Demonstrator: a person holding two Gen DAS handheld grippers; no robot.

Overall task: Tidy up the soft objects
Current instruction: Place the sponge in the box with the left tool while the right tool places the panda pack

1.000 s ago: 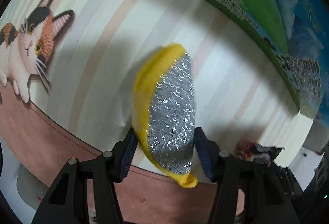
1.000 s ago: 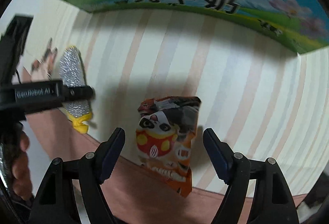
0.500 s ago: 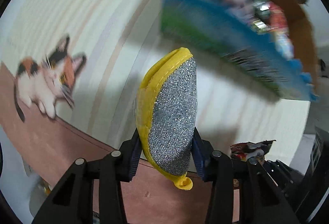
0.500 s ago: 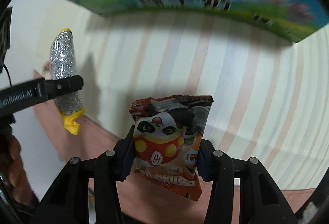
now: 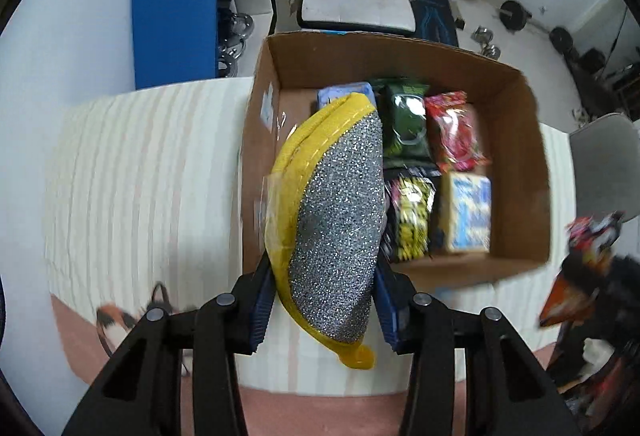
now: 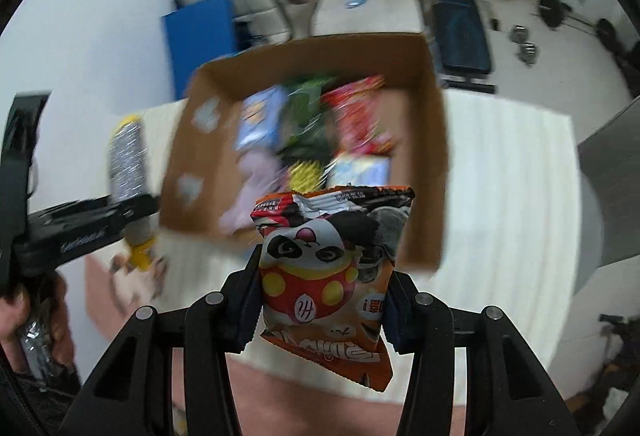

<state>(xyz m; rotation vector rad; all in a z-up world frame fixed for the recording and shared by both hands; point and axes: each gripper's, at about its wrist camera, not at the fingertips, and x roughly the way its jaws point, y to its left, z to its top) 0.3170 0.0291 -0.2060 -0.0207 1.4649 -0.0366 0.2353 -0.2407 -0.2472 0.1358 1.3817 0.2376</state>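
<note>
Both grippers hold soft items above the open box (image 5: pixel 516 172).
The left gripper (image 5: pixel 324 310) has its jaws clamped on a yellow-edged scourer (image 5: pixel 336 220); the right gripper (image 6: pixel 318 310), jaws just closed, pinches a panda snack bag (image 6: pixel 324 268). Packets (image 5: pixel 456 132) fill the box on the striped tabletop (image 5: pixel 140 176).

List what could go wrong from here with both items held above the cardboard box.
1. The cardboard box already holds several packets, packed mostly to one side; a dropped item could land on top of them rather than settle flat.
2. The right tongs pinch the panda snack bag low, so the slick bag might slip.
3. The left tongs hold the yellow scouring pad close beside the other hand; both releasing at once could collide.
</note>
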